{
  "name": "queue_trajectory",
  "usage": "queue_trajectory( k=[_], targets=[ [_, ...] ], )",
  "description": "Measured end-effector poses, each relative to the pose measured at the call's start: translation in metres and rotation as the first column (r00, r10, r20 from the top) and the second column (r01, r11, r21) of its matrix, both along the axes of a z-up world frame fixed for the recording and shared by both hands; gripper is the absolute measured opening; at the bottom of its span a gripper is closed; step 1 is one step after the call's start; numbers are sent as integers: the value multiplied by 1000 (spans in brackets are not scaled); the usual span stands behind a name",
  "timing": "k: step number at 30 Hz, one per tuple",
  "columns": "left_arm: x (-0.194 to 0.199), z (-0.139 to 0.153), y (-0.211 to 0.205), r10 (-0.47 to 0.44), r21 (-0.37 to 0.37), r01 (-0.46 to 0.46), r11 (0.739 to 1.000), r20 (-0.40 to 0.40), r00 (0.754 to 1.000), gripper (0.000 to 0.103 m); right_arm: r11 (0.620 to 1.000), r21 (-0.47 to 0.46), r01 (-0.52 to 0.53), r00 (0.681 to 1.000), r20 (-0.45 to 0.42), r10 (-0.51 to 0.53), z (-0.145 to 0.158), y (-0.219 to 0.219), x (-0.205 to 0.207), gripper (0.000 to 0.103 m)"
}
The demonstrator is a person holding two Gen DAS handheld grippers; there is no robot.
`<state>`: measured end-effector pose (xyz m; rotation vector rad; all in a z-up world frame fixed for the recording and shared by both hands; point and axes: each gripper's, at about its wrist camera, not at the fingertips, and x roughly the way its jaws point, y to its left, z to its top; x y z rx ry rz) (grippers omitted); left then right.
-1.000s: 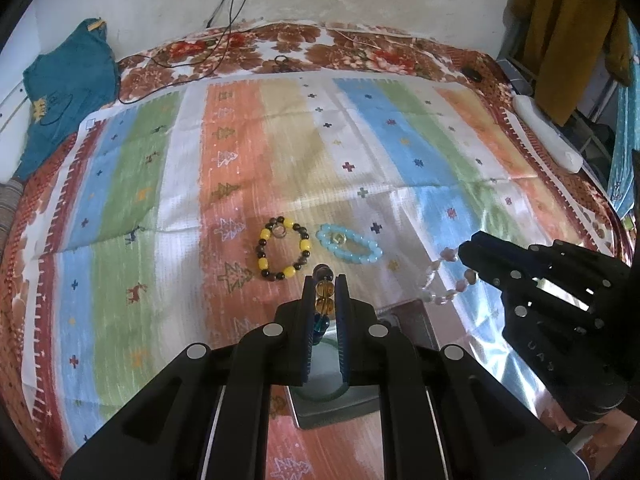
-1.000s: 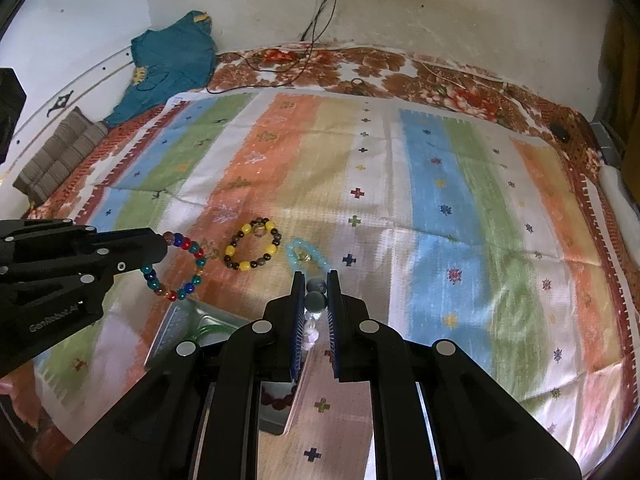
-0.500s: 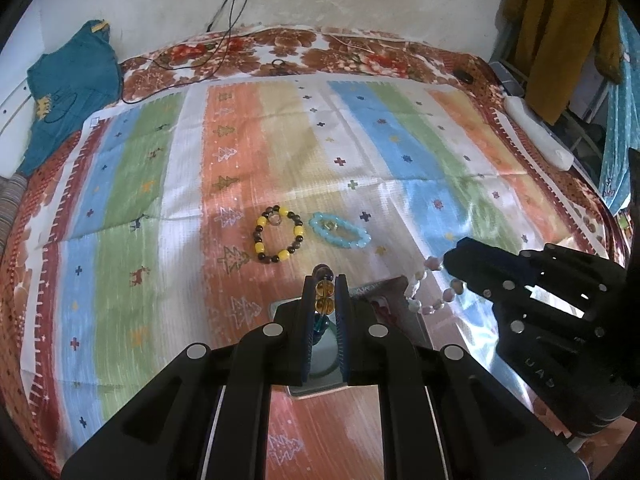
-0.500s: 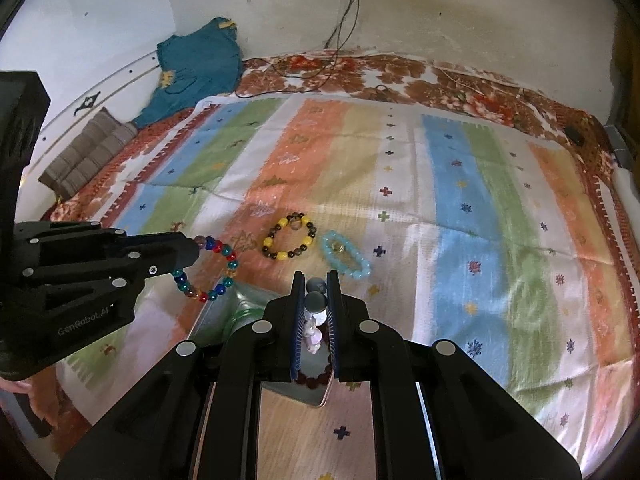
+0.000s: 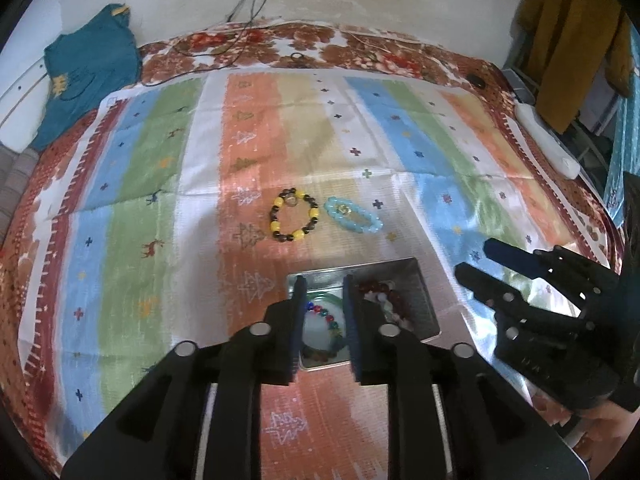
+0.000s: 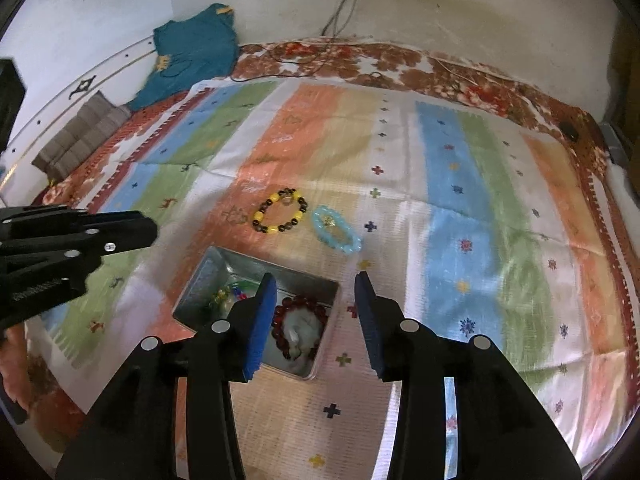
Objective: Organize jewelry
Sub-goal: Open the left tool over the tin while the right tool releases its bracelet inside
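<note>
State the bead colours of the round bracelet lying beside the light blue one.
Yellow and dark brown-black beads on the round bracelet, clearest in the right wrist view.

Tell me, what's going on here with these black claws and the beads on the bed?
A person is sorting bracelets into a metal tin with two handheld grippers. Both the left gripper and the right gripper hover open and empty above the tin, which holds a multicolored bracelet and a dark red bracelet. A yellow and black bracelet and a light blue bracelet lie on the striped cloth.
</note>
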<state>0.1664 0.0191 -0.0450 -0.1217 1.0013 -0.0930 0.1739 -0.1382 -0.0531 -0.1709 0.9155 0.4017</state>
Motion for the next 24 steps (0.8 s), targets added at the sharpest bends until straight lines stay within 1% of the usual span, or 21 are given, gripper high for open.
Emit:
queue_trajectory(
  k=[7,9,12,14,16,18,21,24],
  targets=[
    [7,-16,8,31,36,-30,999,-39,999,33,1000,-19,21,999,-27,-21,-10,-3,9,42],
    [8,-19,10,43,54,-40,998,-42,998,34,999,-19,32,999,-38,-33,-12,-4,13,42],
    [11,-22,13,46,65,-43,997,-46,998,40,999,-15,49,998,-47,-49,-13,-7,18,47],
    [12,-24,13,47,71,-44,997,-48,998,42,998,-10,55,997,-48,-55,-13,-9,21,49],
    [14,-24,14,52,74,-48,996,-46,998,47,998,-7,62,997,-49,-63,-13,-10,25,52],
    [17,-25,16,65,84,-61,995,-44,997,50,998,-10,65,997,-50,-65,-14,-10,27,52],
    [21,-29,18,76,90,-72,993,-50,996,51,998,-20,62,996,-56,-63,-17,-9,31,53],
    [26,-33,20,80,101,-74,992,-56,995,51,998,-24,66,996,-58,-68,-18,-10,36,57]
  ],
)
